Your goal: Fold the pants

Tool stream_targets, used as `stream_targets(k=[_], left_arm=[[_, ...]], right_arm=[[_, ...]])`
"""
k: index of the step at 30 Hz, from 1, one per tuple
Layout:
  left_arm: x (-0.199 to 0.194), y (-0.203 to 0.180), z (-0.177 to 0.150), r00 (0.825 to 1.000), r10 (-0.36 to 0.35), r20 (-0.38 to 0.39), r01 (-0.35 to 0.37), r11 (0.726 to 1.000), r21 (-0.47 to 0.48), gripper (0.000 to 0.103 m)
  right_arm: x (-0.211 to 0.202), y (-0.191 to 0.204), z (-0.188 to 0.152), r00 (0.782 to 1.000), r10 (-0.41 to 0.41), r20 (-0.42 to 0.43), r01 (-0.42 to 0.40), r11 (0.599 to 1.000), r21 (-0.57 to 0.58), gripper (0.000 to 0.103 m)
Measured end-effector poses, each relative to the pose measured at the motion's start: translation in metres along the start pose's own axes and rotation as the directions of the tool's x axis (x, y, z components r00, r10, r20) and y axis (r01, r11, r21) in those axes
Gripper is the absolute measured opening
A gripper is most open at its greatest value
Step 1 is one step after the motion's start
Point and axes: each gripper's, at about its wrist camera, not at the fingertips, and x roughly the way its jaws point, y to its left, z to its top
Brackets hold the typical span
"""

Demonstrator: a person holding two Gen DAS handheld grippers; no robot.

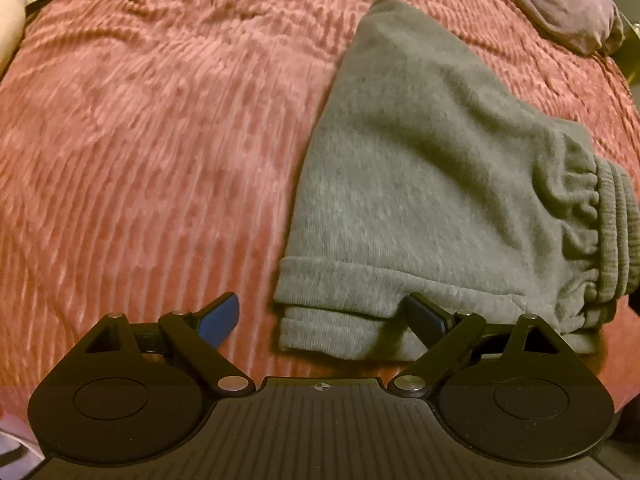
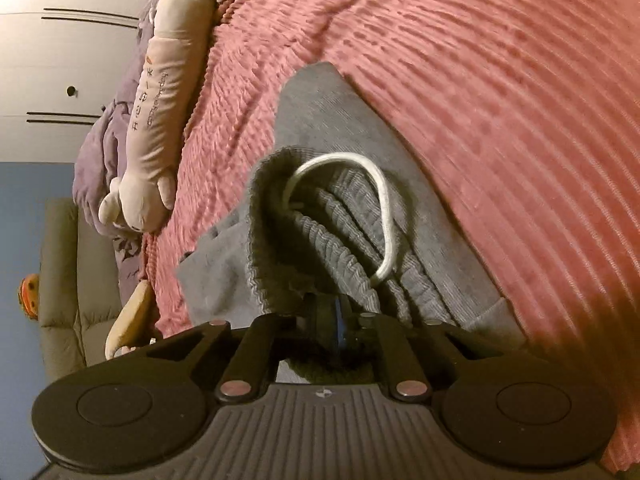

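The grey sweatpants (image 1: pixel 420 168) lie folded in a stack on the pink ribbed bedspread (image 1: pixel 140 140), with the gathered waistband (image 1: pixel 612 232) at the right. My left gripper (image 1: pixel 322 320) hangs open at the near edge of the stack. Its right finger (image 1: pixel 424 318) rests against the folded hem and its left finger (image 1: pixel 220 318) is over bare bedspread. In the right wrist view my right gripper (image 2: pixel 332 318) is shut on the ribbed waistband (image 2: pixel 320 224) of the sweatpants, and grey fabric bunches over its fingertips. A white drawstring (image 2: pixel 380 208) loops out over the waistband.
A long white plush toy (image 2: pixel 160 120) and a purple blanket (image 2: pixel 104 148) lie along the bed's far edge, with a grey armchair (image 2: pixel 64 272) beyond. A purple cushion (image 1: pixel 576 12) sits at the bed's far right corner. Pink bedspread stretches wide to the left of the pants.
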Motion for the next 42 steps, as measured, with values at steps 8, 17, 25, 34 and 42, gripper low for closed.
stream_targets(k=[8,17,25,34,42], left_arm=[[-0.019,0.0,0.01,0.996,0.051,0.077,-0.056,0.996,0.068,0.094],[-0.003,0.014,0.065,0.976,-0.193,0.1,0.182,0.977,0.107,0.094],[0.059,0.009,0.097,0.931,-0.366,-0.018,0.364,0.919,0.152,0.095],[0.095,-0.01,0.112,0.892,-0.449,-0.045,0.446,0.861,0.245,0.103],[0.086,-0.021,0.115,0.911,-0.412,-0.016,0.402,0.877,0.264,0.07]], right_arm=[[-0.026,0.015,0.006,0.993,-0.121,-0.001,0.119,0.98,-0.16,0.018],[-0.032,0.017,0.028,0.991,-0.099,0.088,0.118,0.958,-0.26,0.099],[0.016,0.014,0.05,0.999,-0.018,-0.05,-0.004,0.911,-0.412,0.099],[0.066,0.007,0.068,0.985,0.014,-0.171,-0.088,0.898,-0.431,0.099],[0.08,0.027,0.059,0.986,-0.048,-0.162,-0.034,0.882,-0.47,0.099]])
